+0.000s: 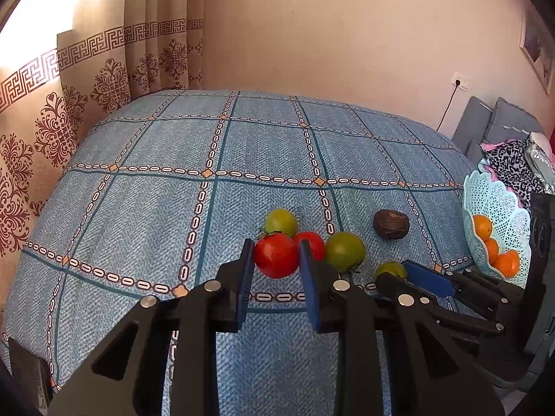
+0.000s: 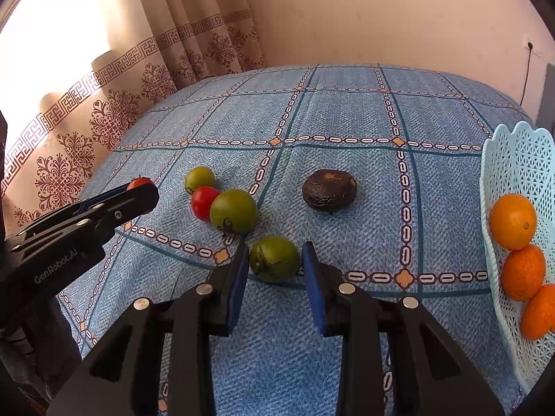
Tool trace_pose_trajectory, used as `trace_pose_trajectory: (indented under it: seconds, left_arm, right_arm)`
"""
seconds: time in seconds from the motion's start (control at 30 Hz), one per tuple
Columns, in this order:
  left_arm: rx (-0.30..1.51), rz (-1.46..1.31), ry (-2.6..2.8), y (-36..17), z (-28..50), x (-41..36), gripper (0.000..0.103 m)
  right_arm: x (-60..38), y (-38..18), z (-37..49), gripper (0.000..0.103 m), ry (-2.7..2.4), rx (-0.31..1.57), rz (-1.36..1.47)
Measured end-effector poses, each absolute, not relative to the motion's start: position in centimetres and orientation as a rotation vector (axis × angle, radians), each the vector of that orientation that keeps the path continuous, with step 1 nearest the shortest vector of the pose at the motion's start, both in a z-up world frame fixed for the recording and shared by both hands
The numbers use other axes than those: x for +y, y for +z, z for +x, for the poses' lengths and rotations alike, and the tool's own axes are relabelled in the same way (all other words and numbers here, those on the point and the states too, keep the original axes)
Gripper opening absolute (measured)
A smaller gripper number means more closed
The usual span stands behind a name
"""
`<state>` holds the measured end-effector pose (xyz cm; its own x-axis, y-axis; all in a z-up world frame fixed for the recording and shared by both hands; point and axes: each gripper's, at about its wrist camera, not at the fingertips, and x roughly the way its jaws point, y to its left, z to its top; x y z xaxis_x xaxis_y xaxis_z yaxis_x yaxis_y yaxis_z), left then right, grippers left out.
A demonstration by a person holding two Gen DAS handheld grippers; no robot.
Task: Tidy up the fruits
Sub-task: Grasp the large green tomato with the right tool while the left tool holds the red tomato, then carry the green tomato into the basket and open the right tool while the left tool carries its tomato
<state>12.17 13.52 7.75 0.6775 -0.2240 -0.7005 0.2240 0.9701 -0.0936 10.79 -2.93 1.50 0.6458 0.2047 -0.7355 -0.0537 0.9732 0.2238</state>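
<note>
jaws open: left gripper (image 1: 275, 263) straddling red tomato (image 1: 276, 256).

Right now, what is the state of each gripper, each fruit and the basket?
Left gripper: open, fingers either side of the big red tomato.
Right gripper: open, around the near green tomato.
Small red tomato: on the cloth, touching the large green tomato.
Far green tomato: on the cloth.
Dark fruit: wrinkled, alone.
Basket: holds three oranges.
</note>
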Motion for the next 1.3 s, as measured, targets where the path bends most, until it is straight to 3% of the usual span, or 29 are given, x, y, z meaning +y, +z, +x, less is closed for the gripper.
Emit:
trace_pose_trajectory:
  seconds: [0.33,0.5,0.8,0.9,1.07,1.13,1.2,1.3]
  left_arm:
    - [0.786,-0.009,-0.247,8.0,12.1,13.7,0.027]
    - [0.785,-0.008,-0.251,8.1,12.1,13.6,0.027]
    - [0.785,-0.011,-0.261,8.2,12.0,13.4,0.027]
    - [0.782,-0.010,-0.264,8.2,12.0,13.4,0.027]
    - [0.780,-0.015,-0.262,8.2,12.1,13.6,0.027]
    - [0.779,-0.016,-0.263,8.2,12.0,13.6,0.027]
    - [0.777,-0.015,-0.263,8.2,12.0,13.6,0.027]
    - [0.773,-0.017,-0.268,8.3,11.9,13.6,0.027]
  right_arm:
    - [-2.0,0.7,11.3,0.037,0.145,0.863,0.146]
    - [-2.2,0.9,11.0,0.032,0.151,0.859,0.146]
    - [-2.2,2.2,9.9,0.032,0.156,0.826,0.145]
    - [-2.2,1.7,10.0,0.038,0.145,0.840,0.134]
    - [-2.0,0.8,10.4,0.038,0.145,0.872,0.131]
    - [-1.9,0.8,10.3,0.037,0.143,0.867,0.129]
    - [-2.0,0.8,10.2,0.029,0.141,0.865,0.127]
    - [-1.9,1.0,9.8,0.029,0.148,0.856,0.115]
